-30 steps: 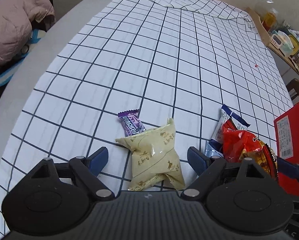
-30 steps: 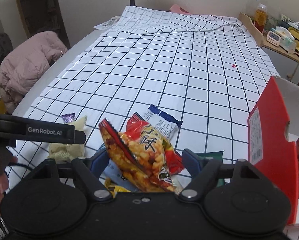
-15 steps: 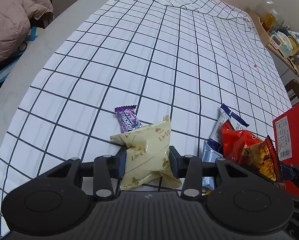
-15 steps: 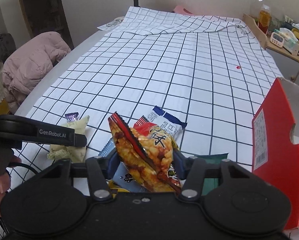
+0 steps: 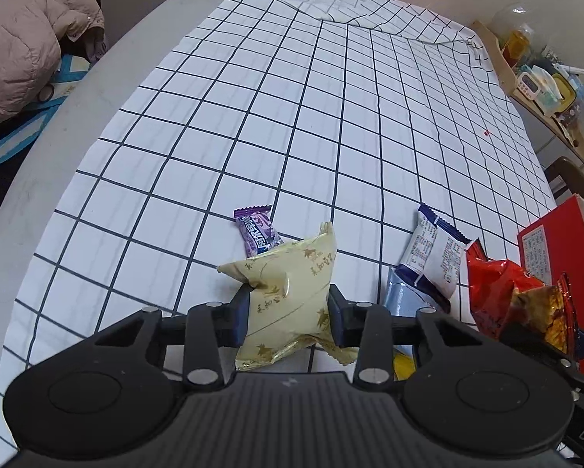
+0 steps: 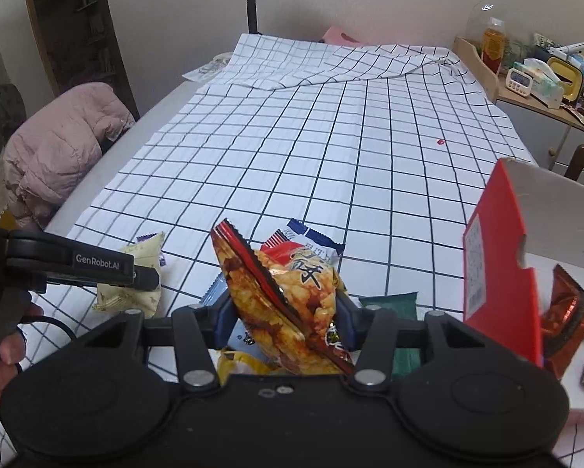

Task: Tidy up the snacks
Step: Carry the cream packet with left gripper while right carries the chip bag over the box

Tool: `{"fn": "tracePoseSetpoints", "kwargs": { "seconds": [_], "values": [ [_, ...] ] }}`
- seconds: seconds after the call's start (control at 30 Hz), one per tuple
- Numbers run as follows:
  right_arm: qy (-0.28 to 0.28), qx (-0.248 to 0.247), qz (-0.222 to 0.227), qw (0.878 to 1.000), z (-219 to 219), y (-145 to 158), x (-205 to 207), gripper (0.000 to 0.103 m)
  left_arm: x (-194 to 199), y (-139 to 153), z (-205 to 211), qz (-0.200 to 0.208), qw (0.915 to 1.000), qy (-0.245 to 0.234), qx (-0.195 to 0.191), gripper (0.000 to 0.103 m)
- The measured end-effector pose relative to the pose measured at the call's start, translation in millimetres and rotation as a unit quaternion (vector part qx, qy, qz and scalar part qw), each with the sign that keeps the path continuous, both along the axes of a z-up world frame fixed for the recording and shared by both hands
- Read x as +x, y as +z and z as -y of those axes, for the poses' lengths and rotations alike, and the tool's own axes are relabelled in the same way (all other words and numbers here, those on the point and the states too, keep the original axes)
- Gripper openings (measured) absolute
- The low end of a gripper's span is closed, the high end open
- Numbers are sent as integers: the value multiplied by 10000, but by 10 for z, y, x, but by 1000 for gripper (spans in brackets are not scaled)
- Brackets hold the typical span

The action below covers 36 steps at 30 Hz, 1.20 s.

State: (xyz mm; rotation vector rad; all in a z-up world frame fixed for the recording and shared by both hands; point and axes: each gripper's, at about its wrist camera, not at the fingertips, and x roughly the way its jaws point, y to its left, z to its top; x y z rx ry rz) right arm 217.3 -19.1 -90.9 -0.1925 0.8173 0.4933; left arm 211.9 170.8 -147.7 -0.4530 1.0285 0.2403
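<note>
We are clamping our left gripper [image 5: 288,314] on the pale yellow snack pouch [image 5: 288,284] — its jaws have just been closing and both pads are now pressing its sides, just in front of the purple candy bar [image 5: 257,230] on the checked tablecloth [image 5: 292,117]. Our right gripper [image 6: 286,321] is squeezing the red rice-cracker bag [image 6: 280,296], its jaws having just closed too — the red box [image 6: 498,269] is standing open beside it.
</note>
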Motion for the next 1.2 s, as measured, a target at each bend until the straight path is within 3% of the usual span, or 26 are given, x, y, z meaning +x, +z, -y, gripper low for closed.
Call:
{"fn": "tracePoseSetpoints", "kwargs": {
  "seconds": [0.17,0.6,0.93,1.2],
  "values": [
    [-22,155,66,9999,108,189,-151,49,-130,184,55,85,9999,-123,-65,38],
    [21,469,273,9985,521,684,-508,49,-334,848,516,399,9976,-533,189,38],
    [108,573,314,9978,1043,951,-494,49,-272,1249,1159,652,9943,-816,233,38],
    [101,601,368,9975,1506,1041,-343,49,-43,1401,1769,759,9907,-1087,316,38]
  ]
}}
